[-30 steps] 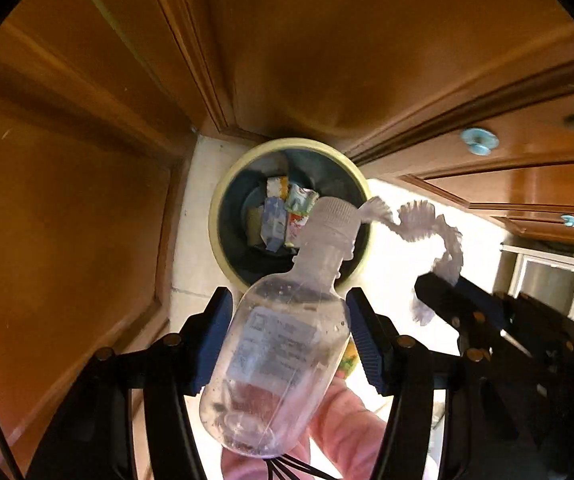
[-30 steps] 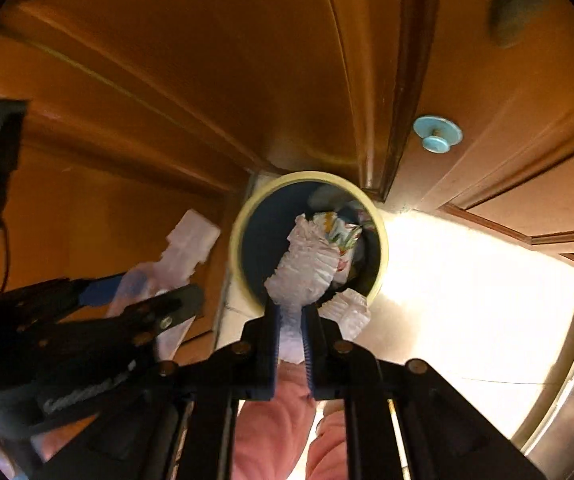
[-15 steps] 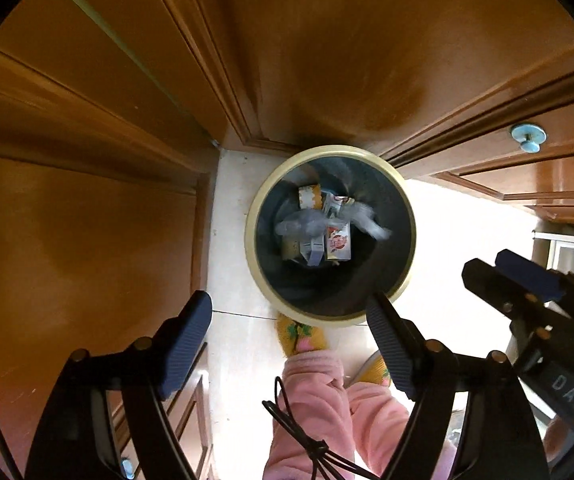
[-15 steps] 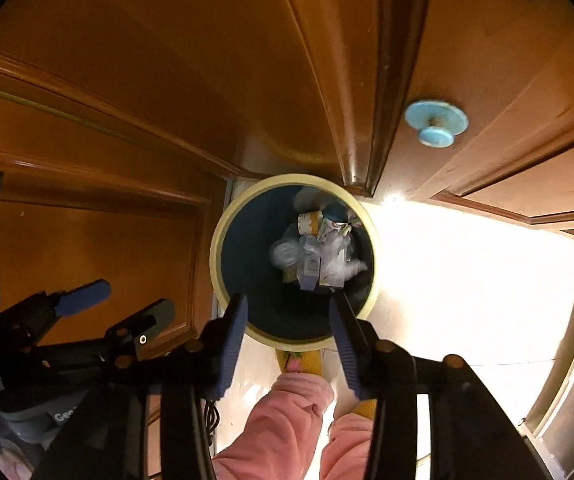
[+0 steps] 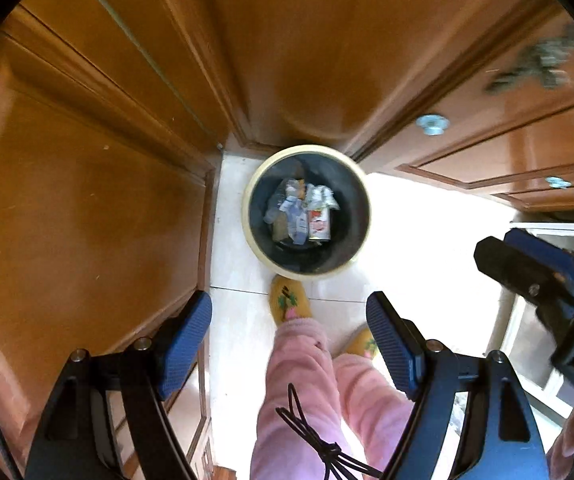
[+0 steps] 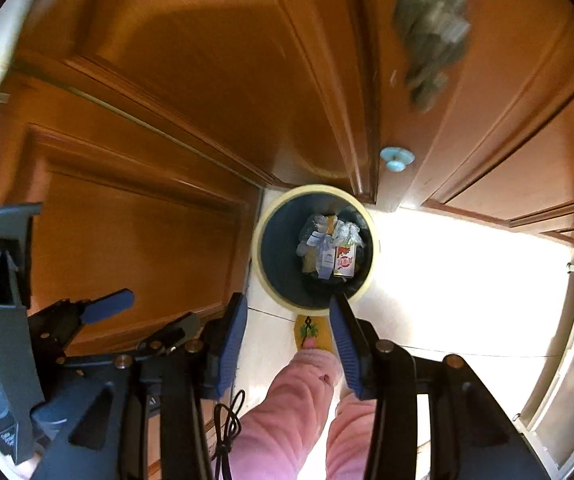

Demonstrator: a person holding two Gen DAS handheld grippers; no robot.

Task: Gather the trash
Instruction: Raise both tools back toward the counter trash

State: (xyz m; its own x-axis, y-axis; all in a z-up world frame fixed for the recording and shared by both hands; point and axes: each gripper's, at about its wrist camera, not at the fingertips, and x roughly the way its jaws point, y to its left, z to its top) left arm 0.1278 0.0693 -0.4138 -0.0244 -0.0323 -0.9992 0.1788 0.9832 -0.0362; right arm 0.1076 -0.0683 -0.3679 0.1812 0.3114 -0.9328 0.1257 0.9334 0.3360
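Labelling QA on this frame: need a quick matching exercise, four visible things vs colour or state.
Things:
1. round cream-rimmed trash bin
2. left gripper
3. round cabinet knob
4. person's fuzzy slipper

Descriptions:
A. pale blue, on a wooden door
B. yellow, just in front of the bin
C. open, nothing between its blue pads
D. on the floor, holds cartons and wrappers

Pairs: 1-D, 2-C, 3-A, 4-B

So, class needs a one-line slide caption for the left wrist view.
Open left gripper above a cream-rimmed bin holding trash, beside wooden cabinet doors.
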